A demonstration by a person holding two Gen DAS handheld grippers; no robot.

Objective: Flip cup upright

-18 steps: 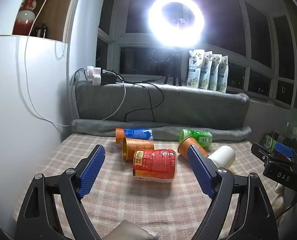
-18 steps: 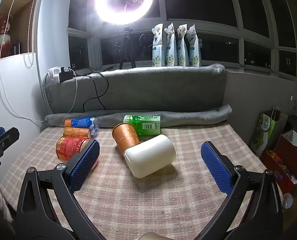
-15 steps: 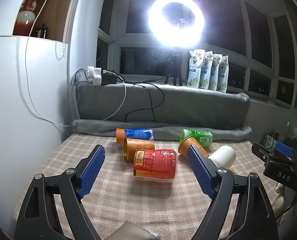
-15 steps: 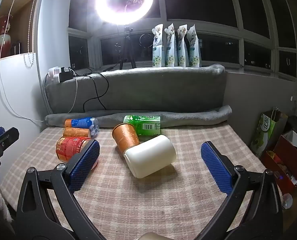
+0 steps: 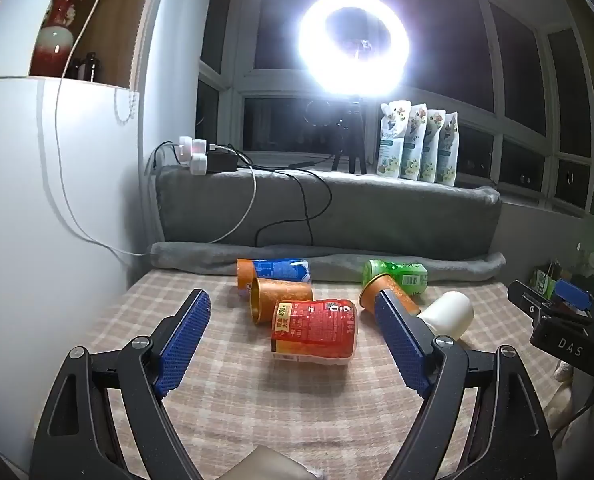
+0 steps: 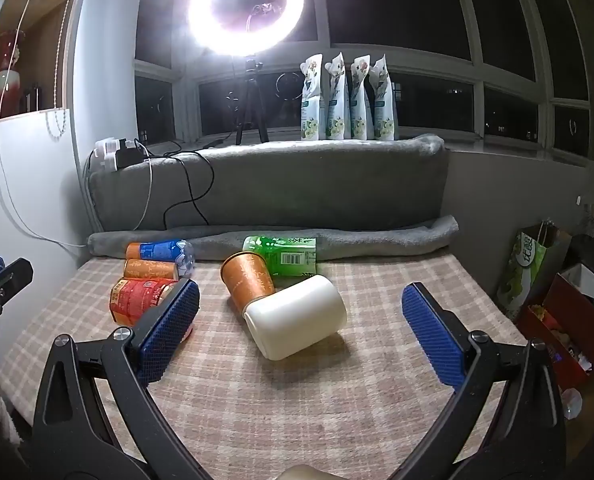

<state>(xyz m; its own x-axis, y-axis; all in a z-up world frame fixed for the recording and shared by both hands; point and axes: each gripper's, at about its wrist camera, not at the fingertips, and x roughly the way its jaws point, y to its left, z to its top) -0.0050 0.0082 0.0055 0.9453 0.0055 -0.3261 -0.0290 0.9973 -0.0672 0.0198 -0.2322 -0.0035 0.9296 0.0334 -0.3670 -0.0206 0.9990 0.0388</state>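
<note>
Two cups (image 5: pixel 389 298) part-hidden, L gripper (image 5: pixel 295 342) pad

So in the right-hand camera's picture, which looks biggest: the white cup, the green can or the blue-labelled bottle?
As they look in the right wrist view:
1. white cup, clearly largest, though it also lies nearest the camera
2. green can
3. blue-labelled bottle, smallest, but farthest away, so true sizes stay unsure

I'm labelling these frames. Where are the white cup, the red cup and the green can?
white cup (image 6: pixel 297 316), right wrist view, side wall.
red cup (image 5: pixel 315 326), left wrist view, printed side.
green can (image 6: pixel 287 254), right wrist view, label.
</note>
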